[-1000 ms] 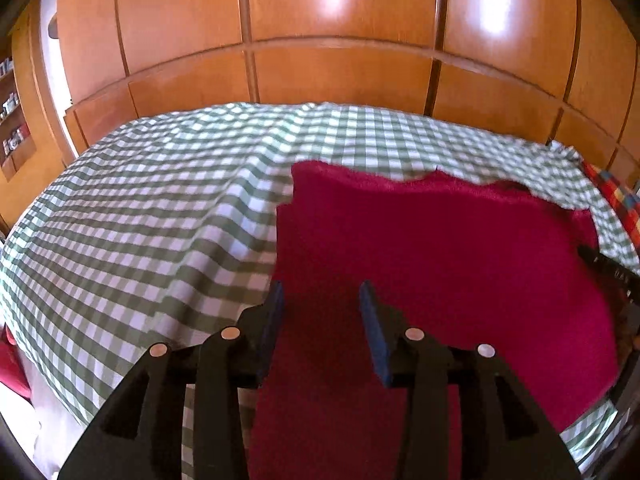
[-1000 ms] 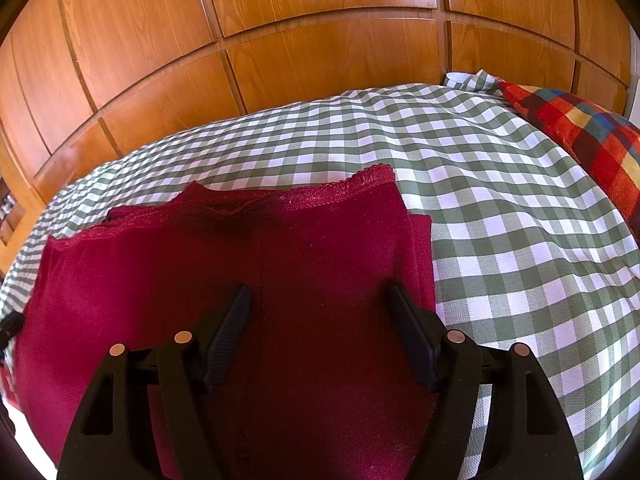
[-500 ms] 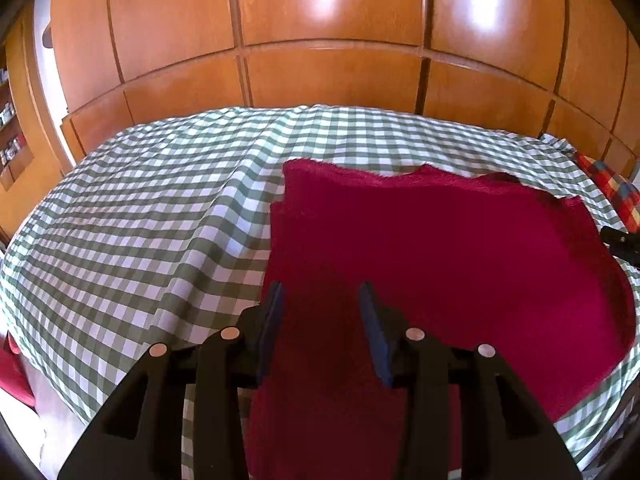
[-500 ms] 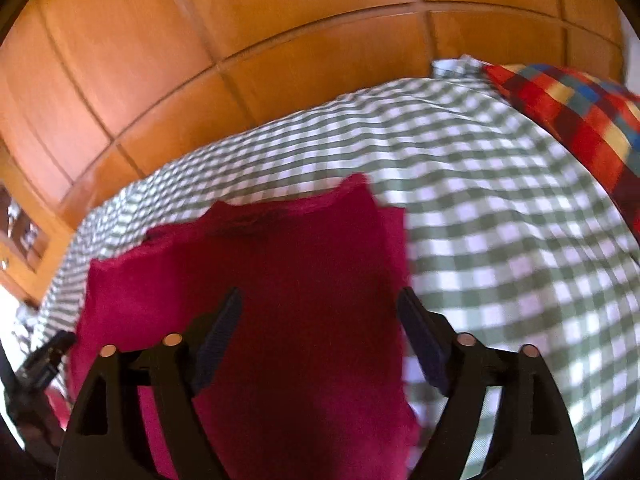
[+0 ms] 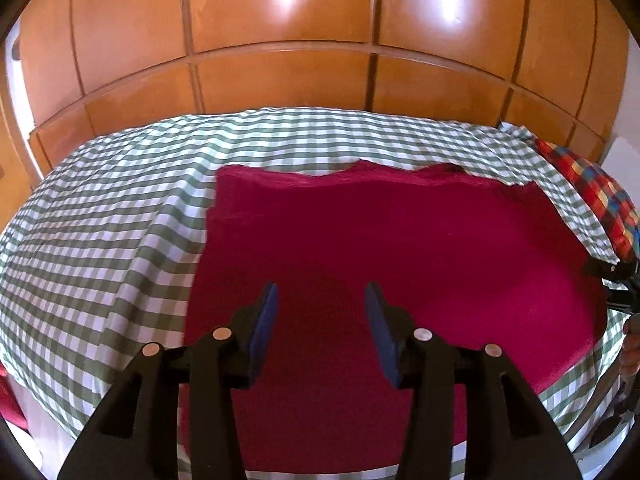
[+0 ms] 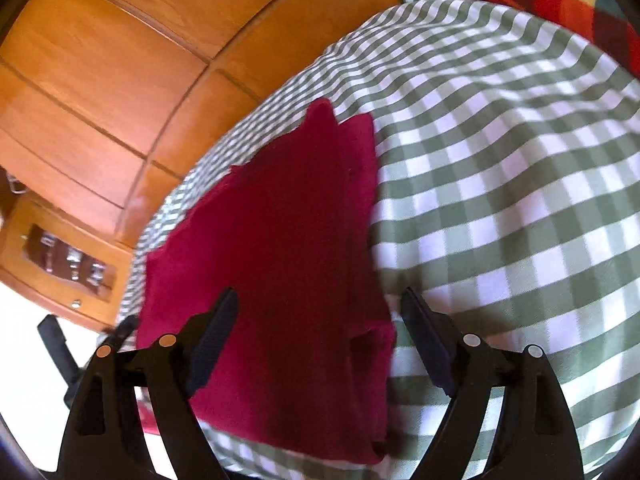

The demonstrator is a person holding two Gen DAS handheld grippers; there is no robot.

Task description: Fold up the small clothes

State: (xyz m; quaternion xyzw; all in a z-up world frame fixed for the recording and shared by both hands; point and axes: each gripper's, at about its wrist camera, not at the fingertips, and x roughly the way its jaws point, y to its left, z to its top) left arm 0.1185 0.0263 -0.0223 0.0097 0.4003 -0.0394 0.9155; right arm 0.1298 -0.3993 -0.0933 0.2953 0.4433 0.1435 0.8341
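Behind the work surface I see glossy orange-brown wooden wardrobe panels [image 5: 280, 80] across the full width. At far left in the right wrist view, a wooden shelf unit [image 6: 60, 264] with small items stands beside them. Next comes the green-and-white checked cloth [image 5: 100, 248] covering the bed, creased to the left of the garment. At far right a multicoloured plaid pillow [image 5: 592, 196] lies on the cloth near the garment's far right corner. Nothing lies on top of the garment.

The dark red knitted garment [image 5: 400, 264] lies flat on the checked cloth, roughly rectangular, with an uneven far edge. In the right wrist view, its right edge shows stacked layers and a small lifted fold near the front corner.

My left gripper [image 5: 320, 308] hovers above the garment's near left part, fingers moderately spread, holding nothing. My right gripper [image 6: 316, 320] is spread wide over the garment's right edge, holding nothing.
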